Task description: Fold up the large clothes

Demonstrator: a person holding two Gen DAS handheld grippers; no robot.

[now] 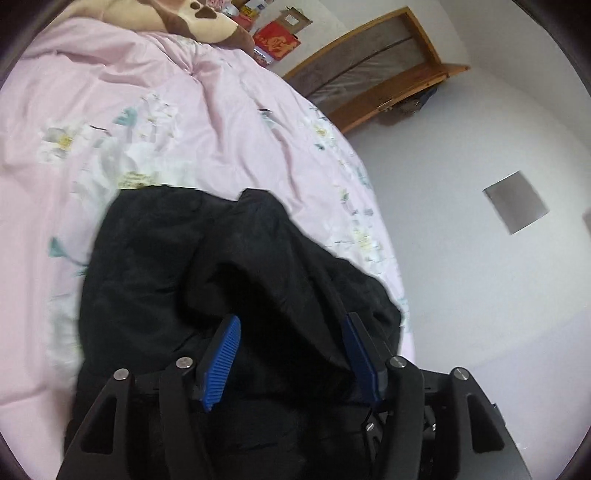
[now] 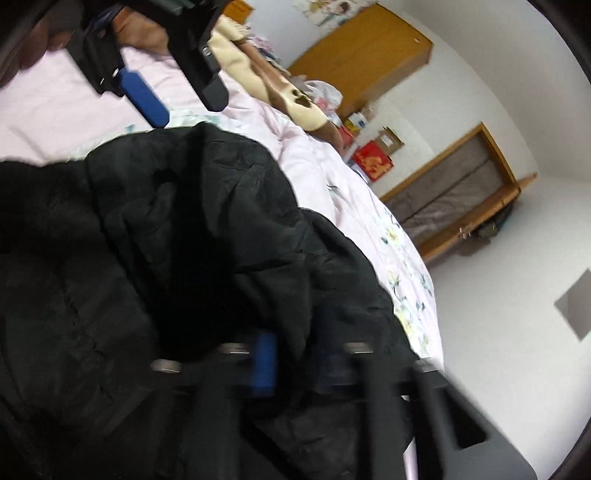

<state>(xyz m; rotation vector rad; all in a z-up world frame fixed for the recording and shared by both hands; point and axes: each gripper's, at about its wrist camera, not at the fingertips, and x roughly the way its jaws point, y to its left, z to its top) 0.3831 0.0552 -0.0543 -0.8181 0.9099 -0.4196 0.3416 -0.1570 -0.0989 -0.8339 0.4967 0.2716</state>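
Left tool (image 1: 291, 354) spread over black coat (image 1: 207, 266) | right tool (image 2: 295, 362) — blurred, jaw state unclear

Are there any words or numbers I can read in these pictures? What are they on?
None can be read for sure.
Red box past the pink bed: gold characters, too blurred to read.
Small boxes beside it: print too small to read.
Wall pictures above the wooden cabinet: cartoon drawings, no clear words.
Black jacket: no label showing.
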